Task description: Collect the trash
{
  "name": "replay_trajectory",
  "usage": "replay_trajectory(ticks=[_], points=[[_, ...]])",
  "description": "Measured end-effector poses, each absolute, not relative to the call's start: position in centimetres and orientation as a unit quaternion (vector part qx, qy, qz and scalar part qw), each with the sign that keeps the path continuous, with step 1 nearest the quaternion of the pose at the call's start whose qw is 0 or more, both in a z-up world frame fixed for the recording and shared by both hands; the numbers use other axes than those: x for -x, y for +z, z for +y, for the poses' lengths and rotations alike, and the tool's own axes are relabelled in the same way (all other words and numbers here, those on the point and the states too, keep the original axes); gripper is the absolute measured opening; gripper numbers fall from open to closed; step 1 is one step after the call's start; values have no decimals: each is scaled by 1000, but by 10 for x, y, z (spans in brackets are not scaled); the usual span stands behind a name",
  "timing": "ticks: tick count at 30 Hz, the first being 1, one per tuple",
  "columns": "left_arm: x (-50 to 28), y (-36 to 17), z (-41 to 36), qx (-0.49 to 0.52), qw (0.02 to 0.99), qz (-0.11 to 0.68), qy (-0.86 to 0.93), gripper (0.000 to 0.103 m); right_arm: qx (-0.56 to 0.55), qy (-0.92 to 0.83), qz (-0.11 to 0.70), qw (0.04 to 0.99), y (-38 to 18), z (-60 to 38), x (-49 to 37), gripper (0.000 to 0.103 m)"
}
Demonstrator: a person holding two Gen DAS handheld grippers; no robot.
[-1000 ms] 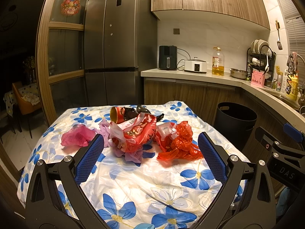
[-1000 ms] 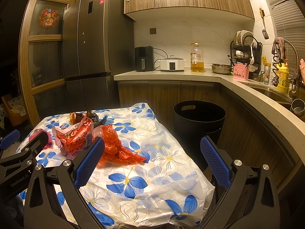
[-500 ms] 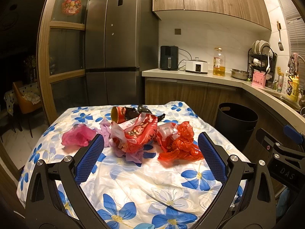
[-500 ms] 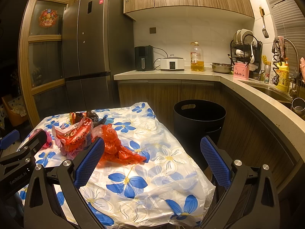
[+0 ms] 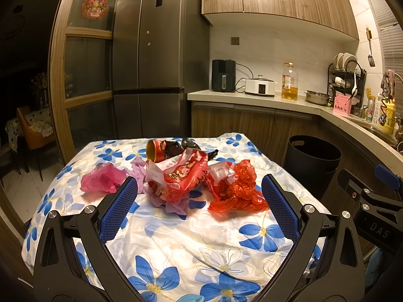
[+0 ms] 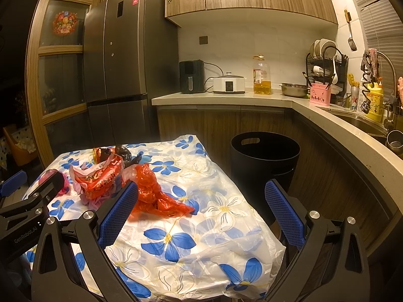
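Observation:
Trash lies in a heap on the flowered tablecloth [image 5: 176,249]: a crumpled red plastic bag [image 5: 238,191] [image 6: 153,193], a red snack wrapper [image 5: 181,176] [image 6: 100,176], a pink bag [image 5: 102,180], pale purple plastic [image 5: 139,173], a red can on its side [image 5: 155,149] and black plastic [image 5: 187,146]. My left gripper [image 5: 199,206] hangs open short of the heap, nothing between its fingers. My right gripper [image 6: 201,211] is open over the table's right part, the red bag by its left finger. A black bin [image 6: 264,158] [image 5: 313,162] stands right of the table.
A tall grey fridge [image 5: 153,70] and a wood-framed glass door [image 5: 83,75] rise behind the table. The counter [image 6: 226,97] carries an air fryer, a cooker, an oil bottle, a steel bowl and a dish rack. The sink side [image 6: 365,130] curves round on the right.
Both grippers have barely shifted; the view has drifted very slightly. Nothing on the table has moved, and both stay open.

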State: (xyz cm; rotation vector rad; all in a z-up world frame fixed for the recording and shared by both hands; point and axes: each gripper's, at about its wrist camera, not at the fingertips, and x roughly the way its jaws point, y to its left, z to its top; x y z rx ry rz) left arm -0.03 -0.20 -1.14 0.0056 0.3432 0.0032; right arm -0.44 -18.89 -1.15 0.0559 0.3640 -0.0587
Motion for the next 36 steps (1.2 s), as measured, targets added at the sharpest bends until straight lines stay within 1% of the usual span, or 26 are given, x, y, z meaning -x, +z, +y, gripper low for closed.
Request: replay_trajectory(ticks=[25,36], points=[[-10,-18,1,7,984,175,6,97,-31,-23,188,981,-12,-188,-6,98],[-29,-44,31,39,982,185,30,97,-31,13,198,980,-34,-183,-33,98]])
